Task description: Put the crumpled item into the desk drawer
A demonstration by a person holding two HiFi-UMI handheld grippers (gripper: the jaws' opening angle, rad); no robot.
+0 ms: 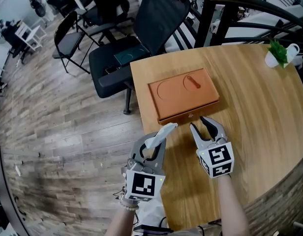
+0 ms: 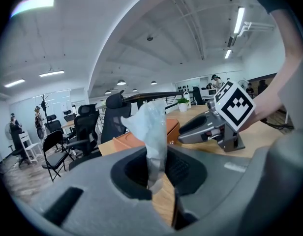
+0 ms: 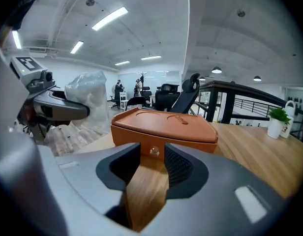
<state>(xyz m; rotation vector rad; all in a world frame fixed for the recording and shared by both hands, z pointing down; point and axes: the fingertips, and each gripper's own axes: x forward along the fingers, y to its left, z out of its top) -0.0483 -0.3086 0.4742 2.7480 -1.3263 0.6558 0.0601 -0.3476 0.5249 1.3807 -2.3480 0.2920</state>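
Observation:
An orange desk drawer box point(image 1: 183, 95) sits on the round wooden table point(image 1: 259, 117), its drawer closed, a small knob point(image 3: 154, 151) on its front. My left gripper point(image 1: 156, 144) is shut on the crumpled item point(image 1: 162, 133), a pale wad of clear plastic that sticks up out of the jaws point(image 2: 150, 132). It hovers at the table's left edge, just short of the box. My right gripper point(image 1: 203, 124) is open beside it, jaws pointing at the drawer front. In the right gripper view the knob lies just beyond the fingertips, nothing gripped.
A black office chair point(image 1: 136, 38) stands behind the table's far left edge, a folding chair point(image 1: 68, 41) further left. A small potted plant point(image 1: 278, 53) and a white mug point(image 1: 292, 50) sit at the table's far right. Wood floor lies left of the table.

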